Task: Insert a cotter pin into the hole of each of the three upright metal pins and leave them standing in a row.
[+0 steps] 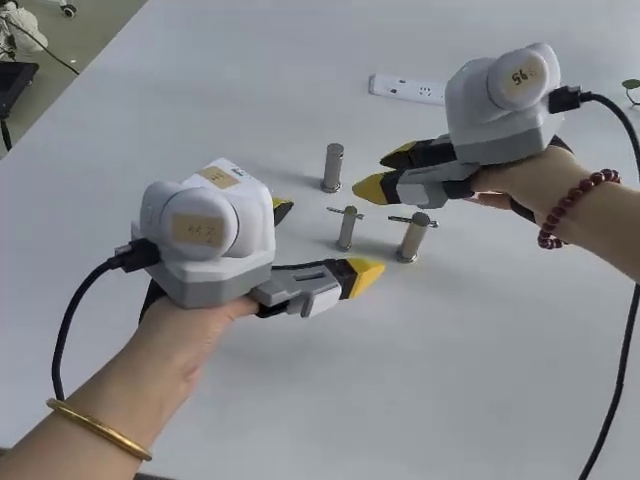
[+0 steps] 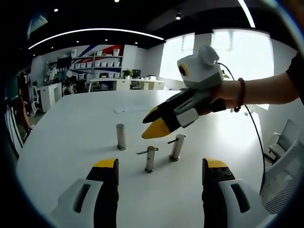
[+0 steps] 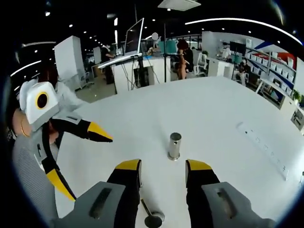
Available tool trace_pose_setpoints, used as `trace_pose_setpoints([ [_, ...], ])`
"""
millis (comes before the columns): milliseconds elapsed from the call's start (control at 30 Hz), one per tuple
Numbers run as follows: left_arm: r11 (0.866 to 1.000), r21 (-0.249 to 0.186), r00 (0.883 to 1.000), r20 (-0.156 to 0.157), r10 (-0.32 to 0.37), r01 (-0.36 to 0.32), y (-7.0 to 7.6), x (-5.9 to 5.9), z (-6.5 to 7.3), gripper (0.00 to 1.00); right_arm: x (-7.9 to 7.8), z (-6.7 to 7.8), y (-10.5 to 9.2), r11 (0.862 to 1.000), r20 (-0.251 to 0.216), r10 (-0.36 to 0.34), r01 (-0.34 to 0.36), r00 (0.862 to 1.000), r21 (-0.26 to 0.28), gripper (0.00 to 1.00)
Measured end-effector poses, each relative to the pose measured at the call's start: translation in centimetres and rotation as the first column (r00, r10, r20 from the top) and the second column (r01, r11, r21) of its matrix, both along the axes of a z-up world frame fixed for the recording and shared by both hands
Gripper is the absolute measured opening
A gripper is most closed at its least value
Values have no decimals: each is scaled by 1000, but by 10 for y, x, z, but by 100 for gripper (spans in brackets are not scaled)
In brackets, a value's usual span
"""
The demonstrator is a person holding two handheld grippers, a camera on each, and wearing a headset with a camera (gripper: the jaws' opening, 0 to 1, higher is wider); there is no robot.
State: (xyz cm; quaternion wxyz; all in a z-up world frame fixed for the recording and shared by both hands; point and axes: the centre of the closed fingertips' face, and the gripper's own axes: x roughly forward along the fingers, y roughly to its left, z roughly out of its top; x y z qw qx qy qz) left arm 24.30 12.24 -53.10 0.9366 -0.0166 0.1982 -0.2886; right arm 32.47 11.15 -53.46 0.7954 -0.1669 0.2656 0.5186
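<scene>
Three upright metal pins stand in a loose row on the white table. The far pin (image 1: 332, 167) (image 2: 121, 136) (image 3: 174, 145) has a bare top. The middle pin (image 1: 347, 227) (image 2: 150, 158) and the right pin (image 1: 412, 237) (image 2: 177, 147) each carry a cotter pin through the top. My left gripper (image 1: 322, 240) (image 2: 160, 164) is open wide, just left of the middle pin, with nothing in it. My right gripper (image 1: 383, 171) (image 2: 156, 123) (image 3: 163, 165) hovers open above the pins, pointing at the bare pin, also holding nothing.
A white power strip (image 1: 408, 89) (image 3: 263, 142) lies flat at the far side of the table (image 1: 200, 80). Black cables trail from both grippers. The table's left edge runs past dark equipment (image 1: 15, 80). Desks and people stand far behind in the gripper views.
</scene>
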Motion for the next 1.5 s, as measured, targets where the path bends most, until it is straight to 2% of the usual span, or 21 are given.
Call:
trace_pose_setpoints([
  [133, 1000, -3, 1000, -1, 16, -16, 4, 1, 0, 71, 7, 0, 13, 999, -16, -27, 27, 1000, 39, 33],
  [200, 1000, -5, 1000, -3, 21, -21, 5, 1, 0, 70, 12, 1, 19, 995, -21, -55, 56, 998, 80, 33],
  [300, 1000, -5, 1000, -5, 19, -20, 5, 1, -1, 70, 19, 0, 26, 989, -33, -93, 96, 995, 113, 31],
  [467, 999, -18, 999, -13, 33, -33, 9, 2, 0, 70, 26, -5, 32, 987, -33, -113, 116, 993, 115, 25],
  [567, 999, -26, 999, -11, 43, -44, 11, 3, 1, 70, 36, -9, 38, 984, -27, -123, 125, 992, 123, 21],
  [700, 998, -33, 999, -16, 44, -44, 10, 3, 1, 69, 41, -15, 42, 987, 2, -124, 123, 992, 104, 15],
  [867, 998, -34, 999, -18, 48, -48, 10, 3, 1, 69, 44, -23, 44, 986, -9, -141, 141, 990, 88, 12],
  [1000, 998, -36, 998, -31, 49, -50, 11, 3, -2, 68, 54, -30, 42, 984, -20, -155, 156, 988, 83, 10],
  [1200, 998, -31, 998, -34, 46, -47, 10, 2, -3, 67, 55, -29, 43, 983, -35, -163, 166, 986, 84, 10],
  [1333, 999, -19, 999, -17, 35, -36, 8, 2, 0, 68, 58, -31, 42, 992, 17, -125, 124, 992, 39, 9],
  [1400, 999, -1, 999, -13, 32, -32, 9, 2, -1, 68, 59, -31, 40, 993, 22, -115, 115, 993, 23, 8],
  [1500, 999, 0, 999, -11, 32, -32, 10, 2, 0, 68, 58, -31, 39, 996, 31, -93, 93, 995, 8, 8],
])
